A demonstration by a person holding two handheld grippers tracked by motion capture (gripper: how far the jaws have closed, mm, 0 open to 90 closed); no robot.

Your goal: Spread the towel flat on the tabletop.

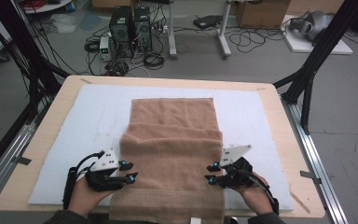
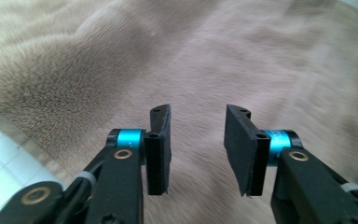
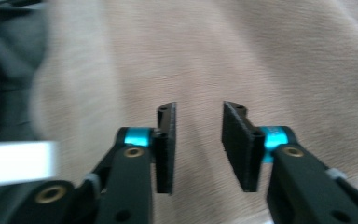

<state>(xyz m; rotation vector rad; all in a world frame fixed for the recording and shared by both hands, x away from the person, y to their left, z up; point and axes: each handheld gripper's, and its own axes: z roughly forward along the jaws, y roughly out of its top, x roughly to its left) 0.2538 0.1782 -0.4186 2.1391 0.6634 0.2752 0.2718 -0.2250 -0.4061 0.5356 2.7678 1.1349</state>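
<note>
A tan towel (image 1: pixel 172 140) lies lengthwise down the middle of a white mat (image 1: pixel 88 121), with a fold across its middle and its near end hanging over the table's front edge. My left gripper (image 1: pixel 129 171) is at the towel's near left edge, jaws apart and nothing between them. My right gripper (image 1: pixel 212 172) is at the near right edge, also open and empty. In the left gripper view the black pads (image 2: pixel 158 149) hover over tan pile (image 2: pixel 205 60). The right gripper view shows its pads (image 3: pixel 168 149) above the towel (image 3: pixel 214 56) too.
The wooden table (image 1: pixel 51 112) carries the white mat. Behind it on the floor stand computer towers (image 1: pixel 130 30), cables and a white desk frame (image 1: pixel 223 32). Black frame struts (image 1: pixel 317 60) rise at both sides.
</note>
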